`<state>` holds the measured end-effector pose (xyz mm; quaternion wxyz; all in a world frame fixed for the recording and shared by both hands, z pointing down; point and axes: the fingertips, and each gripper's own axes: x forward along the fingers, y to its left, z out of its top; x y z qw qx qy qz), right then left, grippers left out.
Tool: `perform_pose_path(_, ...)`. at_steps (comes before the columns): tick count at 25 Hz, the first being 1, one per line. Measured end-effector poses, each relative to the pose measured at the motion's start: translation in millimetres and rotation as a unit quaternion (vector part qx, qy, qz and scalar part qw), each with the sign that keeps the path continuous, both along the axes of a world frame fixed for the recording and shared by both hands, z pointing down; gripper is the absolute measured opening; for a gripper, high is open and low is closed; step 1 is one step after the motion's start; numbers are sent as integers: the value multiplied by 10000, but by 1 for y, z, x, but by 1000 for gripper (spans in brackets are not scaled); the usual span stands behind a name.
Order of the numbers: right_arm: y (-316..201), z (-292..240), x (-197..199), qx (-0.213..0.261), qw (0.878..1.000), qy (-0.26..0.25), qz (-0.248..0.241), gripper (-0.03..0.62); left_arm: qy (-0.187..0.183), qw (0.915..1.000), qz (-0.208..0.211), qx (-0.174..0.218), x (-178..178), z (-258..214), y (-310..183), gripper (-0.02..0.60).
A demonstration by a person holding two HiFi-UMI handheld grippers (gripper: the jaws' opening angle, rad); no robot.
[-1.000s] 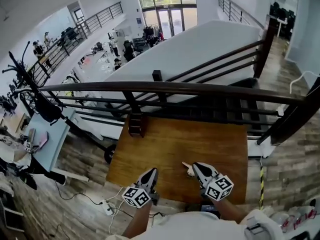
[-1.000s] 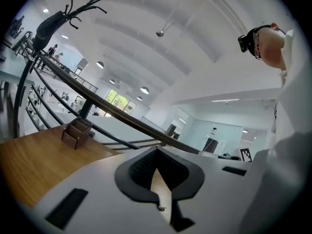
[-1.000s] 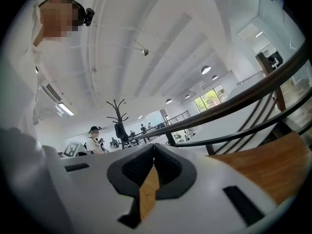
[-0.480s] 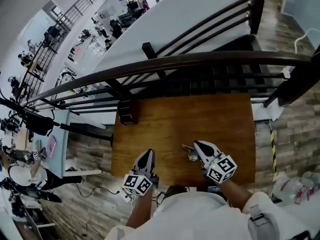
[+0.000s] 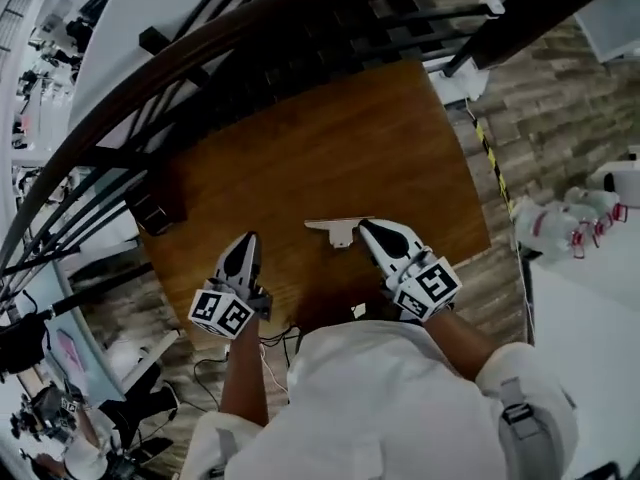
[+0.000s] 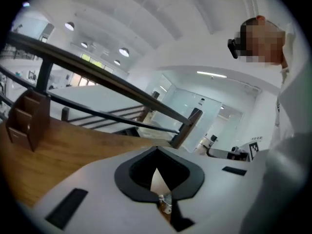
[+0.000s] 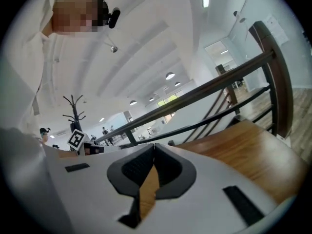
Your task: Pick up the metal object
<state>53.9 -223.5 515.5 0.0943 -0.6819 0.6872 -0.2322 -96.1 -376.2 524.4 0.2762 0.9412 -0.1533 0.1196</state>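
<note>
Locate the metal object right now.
In the head view, the metal object is at the near part of the wooden table, just left of the right gripper tip; the left gripper is farther left.

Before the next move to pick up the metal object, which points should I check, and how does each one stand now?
1. Metal object in plain sight on the wooden table: ok.
2. Right gripper tip close beside the object: ok.
3. Right jaws apart for a grasp: not ok, they are together.
4. Left gripper free: ok, jaws together, nothing held.
5. Right tip already touching the object: cannot tell.
</note>
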Motion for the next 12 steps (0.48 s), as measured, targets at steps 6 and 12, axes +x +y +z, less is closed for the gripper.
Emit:
perform_pose_path(6, 11, 55, 18, -484, 9975, -156, 483, 23, 146, 9827, 744, -1692, 28, 67, 18, 6)
perform_pose_path(12, 9, 101, 14, -752, 9952, -292, 559, 23, 908, 9325, 524, -3455, 29, 120, 47, 23)
